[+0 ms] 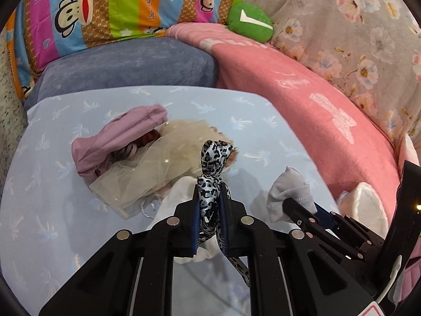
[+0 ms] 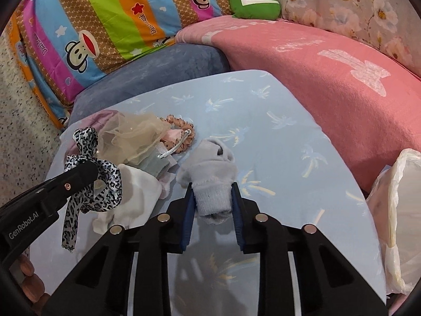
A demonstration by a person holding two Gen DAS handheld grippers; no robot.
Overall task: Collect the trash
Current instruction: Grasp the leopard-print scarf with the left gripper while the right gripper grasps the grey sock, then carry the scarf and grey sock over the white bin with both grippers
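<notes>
Both grippers hold fabric scraps.
Left gripper (image 1: 208, 184) fingers clamp a leopard-print ribbon (image 1: 213, 158); right gripper (image 2: 212, 189) fingers pinch a grey sock (image 2: 210, 173) above the worktop (image 2: 289, 158).

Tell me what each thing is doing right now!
left gripper: shut on the leopard ribbon
leopard ribbon: pinched, lifted, tail dangling
right gripper: shut on the grey sock
grey sock: held, crumpled
beige mesh: lying bunched on the board
plastic bag: open
</notes>
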